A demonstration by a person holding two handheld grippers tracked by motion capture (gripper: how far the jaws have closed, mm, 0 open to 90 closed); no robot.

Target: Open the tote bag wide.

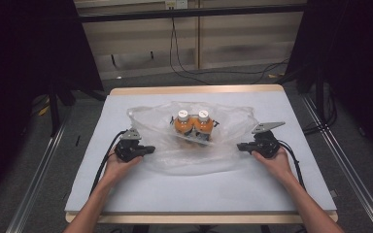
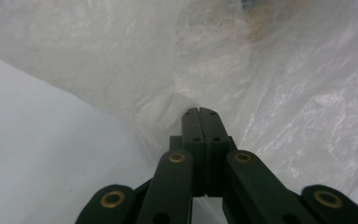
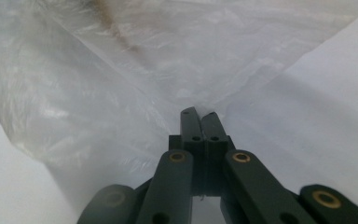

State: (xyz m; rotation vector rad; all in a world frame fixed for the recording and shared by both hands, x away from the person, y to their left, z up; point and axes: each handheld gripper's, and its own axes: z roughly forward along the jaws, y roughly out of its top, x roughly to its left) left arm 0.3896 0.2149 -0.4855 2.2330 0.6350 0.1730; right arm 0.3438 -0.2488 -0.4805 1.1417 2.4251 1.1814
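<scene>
Bag (image 1: 189, 145) lying mid-table, two orange bottles (image 1: 192, 124) standing inside. Left gripper (image 2: 199, 111) pinching bag's left edge, jaws together on film. Right gripper (image 3: 198, 113) doing same at right edge. Advice: keeping both pinches level, moving evenly, avoiding tipping bottles.

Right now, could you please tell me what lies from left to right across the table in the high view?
Left gripper held in the person's left hand → left orange bottle with a white cap → right orange bottle with a white cap, both inside the clear plastic bag → right gripper held in the right hand.
</scene>
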